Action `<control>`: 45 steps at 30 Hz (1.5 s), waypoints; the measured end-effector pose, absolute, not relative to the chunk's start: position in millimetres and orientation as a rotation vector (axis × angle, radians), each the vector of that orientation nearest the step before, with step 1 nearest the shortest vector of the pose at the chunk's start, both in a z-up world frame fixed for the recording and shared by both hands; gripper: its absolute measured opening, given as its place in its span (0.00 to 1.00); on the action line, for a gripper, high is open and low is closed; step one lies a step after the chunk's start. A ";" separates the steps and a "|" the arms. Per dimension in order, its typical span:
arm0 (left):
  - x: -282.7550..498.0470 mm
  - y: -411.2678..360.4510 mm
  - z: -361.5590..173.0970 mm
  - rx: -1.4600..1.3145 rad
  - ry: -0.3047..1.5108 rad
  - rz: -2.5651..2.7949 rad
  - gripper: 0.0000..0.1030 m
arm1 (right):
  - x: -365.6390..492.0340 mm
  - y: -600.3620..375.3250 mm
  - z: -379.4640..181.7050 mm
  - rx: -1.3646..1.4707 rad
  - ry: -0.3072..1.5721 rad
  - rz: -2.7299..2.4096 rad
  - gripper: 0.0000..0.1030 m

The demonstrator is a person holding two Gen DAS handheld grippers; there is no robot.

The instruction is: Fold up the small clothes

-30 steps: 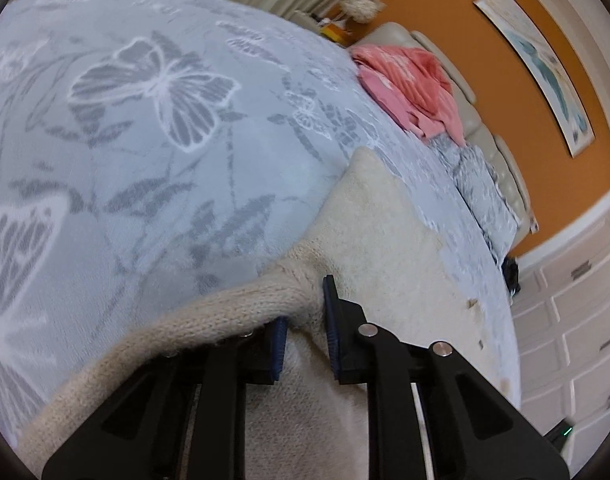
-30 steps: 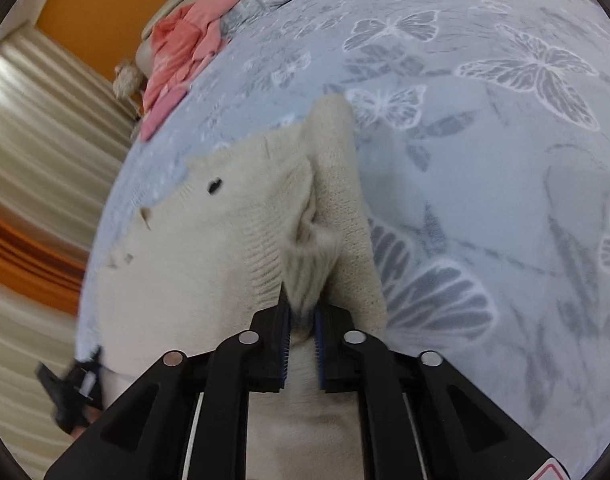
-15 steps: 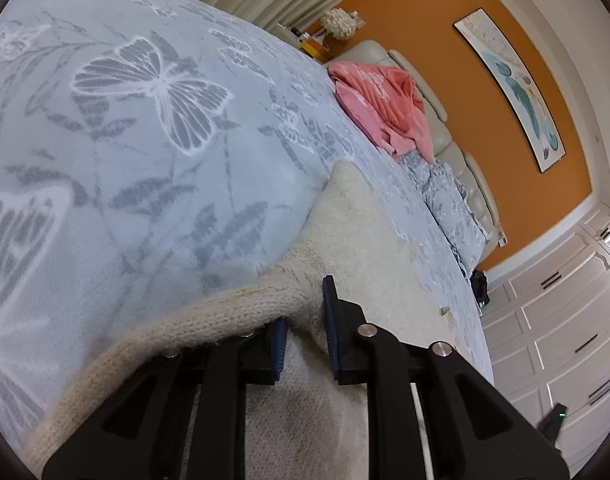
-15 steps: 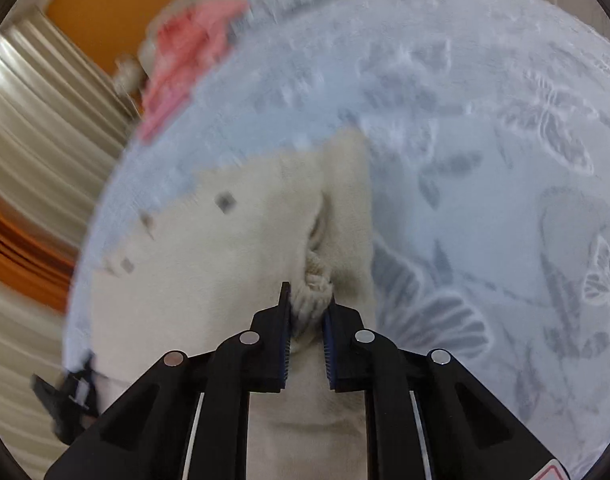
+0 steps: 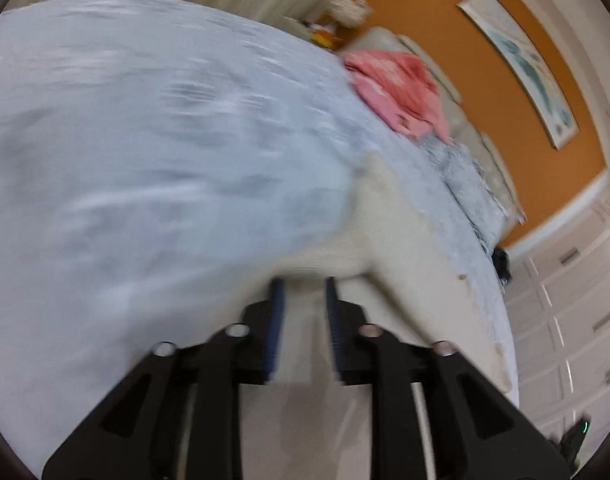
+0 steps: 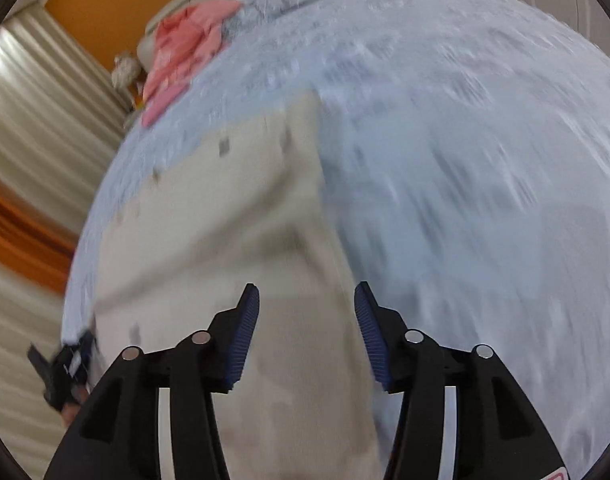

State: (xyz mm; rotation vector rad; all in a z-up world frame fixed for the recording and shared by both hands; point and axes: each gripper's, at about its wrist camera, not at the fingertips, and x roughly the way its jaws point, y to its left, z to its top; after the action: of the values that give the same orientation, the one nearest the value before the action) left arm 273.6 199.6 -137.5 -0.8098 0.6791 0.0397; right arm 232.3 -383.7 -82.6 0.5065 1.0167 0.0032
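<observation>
A cream knit sweater (image 5: pixel 405 248) lies on the pale blue butterfly bedspread (image 5: pixel 145 140), blurred by motion. My left gripper (image 5: pixel 303 282) hovers at the sweater's folded edge. Its jaws are opening, a narrow gap shows between the blue pads, and the cream fold sits just at their tips without looking pinched. In the right wrist view the sweater (image 6: pixel 225 220) spreads flat under my right gripper (image 6: pixel 305 287). That gripper's jaws are opening wide, with nothing between the pads.
A pink garment (image 5: pixel 401 92) and a grey quilt (image 5: pixel 465 176) lie at the bed's far end by a beige headboard. White cupboard doors (image 5: pixel 565 320) stand at the right. Curtains (image 6: pixel 33 120) hang past the bed's left edge (image 6: pixel 89 220).
The right jaws have sprung apart and let go of the bunched sweater fold, which now lies flat. The left jaws have widened slightly. Both views have shifted and blurred as the hands moved.
</observation>
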 end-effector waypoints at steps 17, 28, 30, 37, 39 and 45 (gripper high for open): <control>137.8 180.5 -133.5 -0.945 0.981 -0.127 0.89 | 103.4 -337.2 -138.2 0.791 1.209 0.132 0.72; 122.3 181.5 -107.7 -1.055 0.986 -0.109 0.13 | 68.6 -342.5 -84.6 0.862 1.004 0.125 0.09; 105.5 187.4 -88.0 -1.053 0.957 -0.137 0.13 | 47.5 -349.1 -65.4 0.863 0.957 0.136 0.08; 45.8 193.8 -39.5 -0.965 0.904 -0.221 0.13 | -24.8 -358.3 -38.8 0.814 0.916 0.186 0.07; 26.8 195.7 -38.2 -0.959 0.914 -0.226 0.13 | -40.6 -354.3 -36.2 0.799 0.925 0.201 0.07; -48.5 201.0 -10.3 -0.944 0.902 -0.278 0.04 | -115.7 -350.8 -22.5 0.810 0.927 0.230 0.07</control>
State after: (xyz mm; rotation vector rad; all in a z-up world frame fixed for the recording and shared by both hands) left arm -48.5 201.0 -10.3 -0.9440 0.9023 -0.2781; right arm -115.7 -350.8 -22.5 0.8101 0.9273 0.2302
